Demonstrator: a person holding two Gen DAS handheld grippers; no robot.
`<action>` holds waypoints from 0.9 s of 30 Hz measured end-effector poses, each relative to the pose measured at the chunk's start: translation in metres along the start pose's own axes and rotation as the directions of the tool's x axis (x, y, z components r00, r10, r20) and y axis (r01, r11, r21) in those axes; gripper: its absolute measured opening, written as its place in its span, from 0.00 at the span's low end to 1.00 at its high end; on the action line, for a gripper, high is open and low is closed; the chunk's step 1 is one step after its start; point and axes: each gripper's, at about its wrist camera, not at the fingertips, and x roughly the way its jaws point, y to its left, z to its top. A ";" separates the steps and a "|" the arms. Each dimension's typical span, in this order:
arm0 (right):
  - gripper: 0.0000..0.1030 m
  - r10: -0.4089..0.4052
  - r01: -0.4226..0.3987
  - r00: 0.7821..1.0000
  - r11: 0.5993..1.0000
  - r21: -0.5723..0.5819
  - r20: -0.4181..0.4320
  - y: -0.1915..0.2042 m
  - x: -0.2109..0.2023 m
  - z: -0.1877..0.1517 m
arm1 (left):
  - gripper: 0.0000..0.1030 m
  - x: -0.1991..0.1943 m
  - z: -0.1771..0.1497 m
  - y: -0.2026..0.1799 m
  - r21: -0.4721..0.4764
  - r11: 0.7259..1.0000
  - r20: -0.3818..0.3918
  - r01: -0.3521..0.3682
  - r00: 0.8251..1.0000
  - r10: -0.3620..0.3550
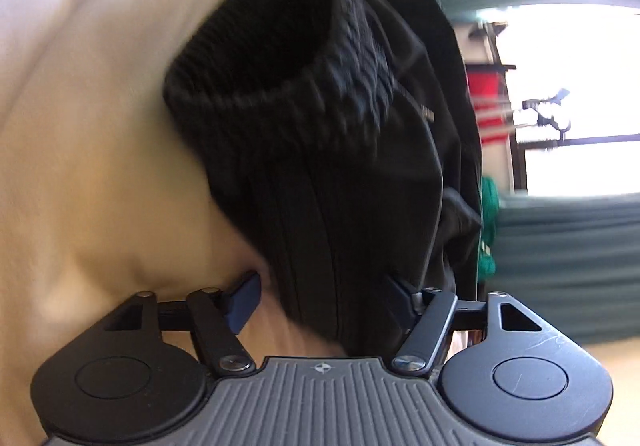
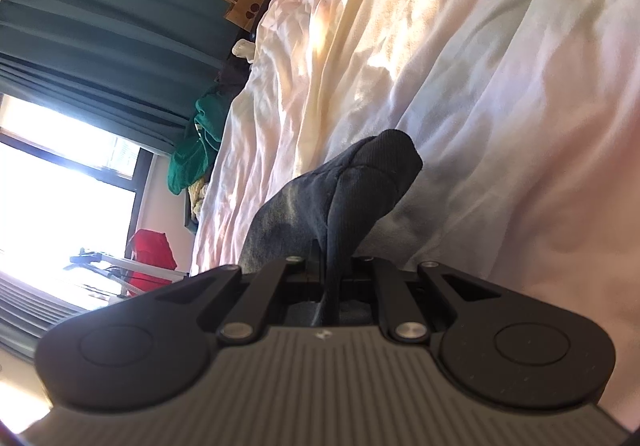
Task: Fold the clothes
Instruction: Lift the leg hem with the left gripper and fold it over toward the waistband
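A black garment with a ribbed cuff (image 1: 280, 86) lies on the cream bedsheet (image 1: 80, 146) and fills the middle of the left wrist view. My left gripper (image 1: 322, 300) is open around its lower part. The blue left pad (image 1: 244, 302) stands clear of the cloth, while the right finger (image 1: 400, 300) is against it. In the right wrist view, my right gripper (image 2: 332, 266) is shut on a pinched fold of the dark garment (image 2: 360, 182), which rises from the jaws in a peak above the sheet (image 2: 460, 66).
Teal curtains (image 2: 100, 26) and a bright window (image 2: 60, 186) stand beyond the bed's edge. A green clothing pile (image 2: 196, 138), a brown paper bag (image 2: 244, 2) and a red item (image 2: 152, 254) by a drying rack lie along that side.
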 end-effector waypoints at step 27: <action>0.07 0.047 -0.057 0.981 0.997 0.044 0.187 0.000 -0.057 0.015 | 0.08 -0.198 0.129 0.003 0.100 0.984 0.084 -0.147 0.987 0.139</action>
